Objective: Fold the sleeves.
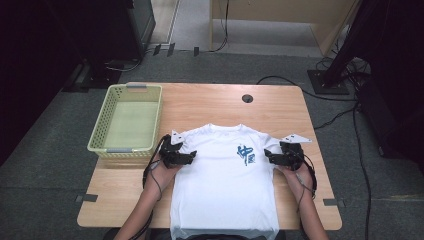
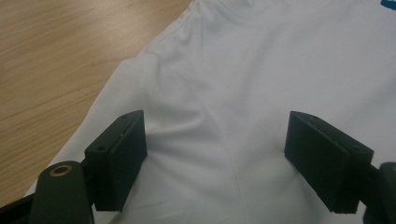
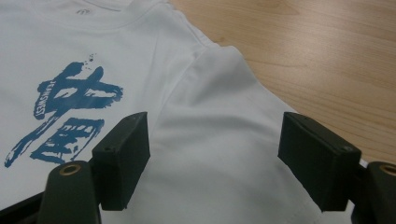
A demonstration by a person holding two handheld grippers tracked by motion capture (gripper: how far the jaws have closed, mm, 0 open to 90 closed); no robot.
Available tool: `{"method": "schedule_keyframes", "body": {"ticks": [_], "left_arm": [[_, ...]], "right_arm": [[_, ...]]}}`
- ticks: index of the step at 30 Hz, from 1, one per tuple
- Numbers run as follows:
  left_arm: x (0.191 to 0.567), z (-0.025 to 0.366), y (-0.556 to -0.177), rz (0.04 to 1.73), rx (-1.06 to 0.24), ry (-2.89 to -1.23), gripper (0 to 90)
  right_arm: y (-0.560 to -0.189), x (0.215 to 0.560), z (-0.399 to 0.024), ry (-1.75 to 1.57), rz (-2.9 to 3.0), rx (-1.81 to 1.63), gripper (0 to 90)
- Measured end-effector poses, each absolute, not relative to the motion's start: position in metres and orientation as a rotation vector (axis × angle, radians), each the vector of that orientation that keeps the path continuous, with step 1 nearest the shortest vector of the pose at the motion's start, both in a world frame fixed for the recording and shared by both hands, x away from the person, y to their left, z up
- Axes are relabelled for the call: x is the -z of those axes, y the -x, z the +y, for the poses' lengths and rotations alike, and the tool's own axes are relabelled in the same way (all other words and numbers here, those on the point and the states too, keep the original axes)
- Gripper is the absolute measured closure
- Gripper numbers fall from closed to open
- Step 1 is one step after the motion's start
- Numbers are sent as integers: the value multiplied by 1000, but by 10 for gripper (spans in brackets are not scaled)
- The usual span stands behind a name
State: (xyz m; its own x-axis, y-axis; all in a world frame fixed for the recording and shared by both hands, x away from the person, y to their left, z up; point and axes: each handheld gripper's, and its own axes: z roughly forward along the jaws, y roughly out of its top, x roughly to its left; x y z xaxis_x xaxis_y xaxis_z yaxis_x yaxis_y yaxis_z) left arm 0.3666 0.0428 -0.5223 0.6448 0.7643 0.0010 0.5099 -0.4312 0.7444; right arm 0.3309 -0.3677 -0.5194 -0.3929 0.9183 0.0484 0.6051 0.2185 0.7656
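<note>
The left claw (image 1: pixel 192 156) is held spread at the left sleeve of the white T-shirt (image 1: pixel 225 190), left of centre in the high view; in the left gripper view the jaws stand wide with sleeve fabric between them, not pinched. The right claw (image 1: pixel 267 156) is likewise spread at the right sleeve, right of centre. The T-shirt is laid flat, front up, in the lower middle of the tabletop (image 1: pixel 210 102), its blue print (image 1: pixel 246 155) showing. A yellow basket (image 1: pixel 127 147) is seen at the upper left.
</note>
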Motion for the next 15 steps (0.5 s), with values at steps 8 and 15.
{"method": "schedule_keyframes", "body": {"ticks": [8,15], "left_arm": [[524,38,-369,1002,-427,-2161,27],[524,37,-368,1012,-431,-2161,25]], "right_arm": [[-331,519,-373,-1422,2071,-1015,252],[-330,519,-381,-1436,2053,-1003,253]]}}
